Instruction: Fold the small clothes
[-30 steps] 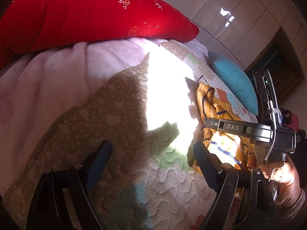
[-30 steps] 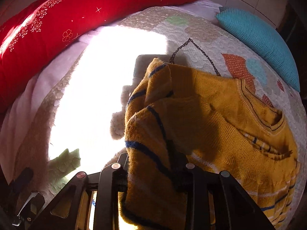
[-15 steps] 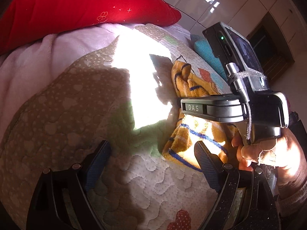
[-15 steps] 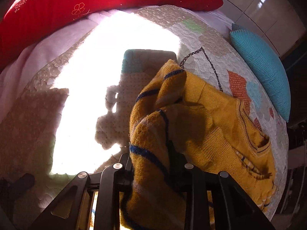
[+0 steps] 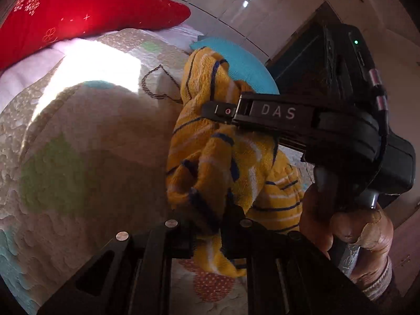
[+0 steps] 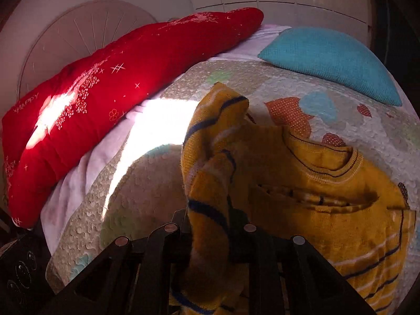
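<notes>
One patterned quilt (image 6: 302, 84) covered the bed, with one long red pillow (image 6: 110, 84) far left and one teal cushion (image 6: 333, 60) far right. One mustard sweater (image 6: 315, 183) with navy and white stripes lay crumpled near right. Two grippers, left gripper (image 5: 210, 225) and right gripper (image 6: 210, 223), had just closed, each pinching a lifted fold.

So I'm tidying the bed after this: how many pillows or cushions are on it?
2. The long red pillow lies along the headboard side; the teal cushion sits at the far right corner. Others may lie outside both views.
</notes>
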`<state>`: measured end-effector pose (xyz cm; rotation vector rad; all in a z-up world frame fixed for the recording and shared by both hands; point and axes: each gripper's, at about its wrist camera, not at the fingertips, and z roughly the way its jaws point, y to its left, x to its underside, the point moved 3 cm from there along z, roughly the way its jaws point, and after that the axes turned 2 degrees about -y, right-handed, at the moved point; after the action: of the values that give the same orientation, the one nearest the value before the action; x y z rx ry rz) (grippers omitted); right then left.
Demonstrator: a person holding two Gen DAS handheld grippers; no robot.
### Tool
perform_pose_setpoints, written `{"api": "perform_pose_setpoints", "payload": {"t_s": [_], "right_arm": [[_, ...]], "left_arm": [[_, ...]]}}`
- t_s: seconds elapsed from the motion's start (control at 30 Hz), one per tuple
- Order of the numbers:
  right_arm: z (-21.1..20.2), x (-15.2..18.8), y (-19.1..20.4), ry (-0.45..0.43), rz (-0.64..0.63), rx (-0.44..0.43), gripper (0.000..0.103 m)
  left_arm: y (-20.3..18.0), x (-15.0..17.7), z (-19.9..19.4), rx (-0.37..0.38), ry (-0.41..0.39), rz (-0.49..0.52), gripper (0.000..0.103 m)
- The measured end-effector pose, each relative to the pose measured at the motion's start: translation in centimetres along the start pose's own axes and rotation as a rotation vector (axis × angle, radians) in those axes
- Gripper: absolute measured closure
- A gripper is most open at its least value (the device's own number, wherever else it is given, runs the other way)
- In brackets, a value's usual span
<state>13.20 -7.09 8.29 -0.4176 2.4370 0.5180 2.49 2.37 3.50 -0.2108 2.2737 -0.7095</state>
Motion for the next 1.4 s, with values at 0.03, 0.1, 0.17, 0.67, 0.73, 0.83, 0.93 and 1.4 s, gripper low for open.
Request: {"api": "perform_pose_setpoints", "payload": {"t_s": [0.03,0.1,0.17,0.67,0.73,0.83,0.93,1.4], "right_arm": [[-1.3,0.2,-1.8,-0.025,0.041,-0.012,0.085],[-3.9,0.7,-5.7,-0.074,0.116,-0.026,0.085],[-6.3,1.7,-9.7,-0.117,0.181,-0.021,0.085],[-13.6,11.7,-27.1,-0.195,0.496,0.028,0.061],[-14.9,11.9,-25.8,-0.215,0.479,-0.006,0.053],[-15.8,12.1,-23.2,-0.227,0.450,-0.045,0.044],[-16.4,11.8,-19.8,-0.276,0.353,-0.005,0.044],[-13.7,19.0,-21.8,-0.104,0.379,0.015,0.099]], "left_arm": [[-1.9,0.1,0.2,0.005,-0.001,0.031,0.090],[-5.7,0.5,1.0,0.014,0.005,0.087,0.090],[-9.4,1.2,2.7,0.040,0.033,0.127,0.090],[-16.2,8.1,5.7,0.047,0.246,0.328,0.045],[-15.4,8.2,3.7,0.028,0.226,0.325,0.040],[-14.4,8.3,1.4,-0.029,0.188,0.308,0.036],[-12.7,8.0,0.1,-0.072,0.164,0.286,0.036],[-7.2,7.2,-1.3,-0.139,0.172,0.187,0.035]]}}
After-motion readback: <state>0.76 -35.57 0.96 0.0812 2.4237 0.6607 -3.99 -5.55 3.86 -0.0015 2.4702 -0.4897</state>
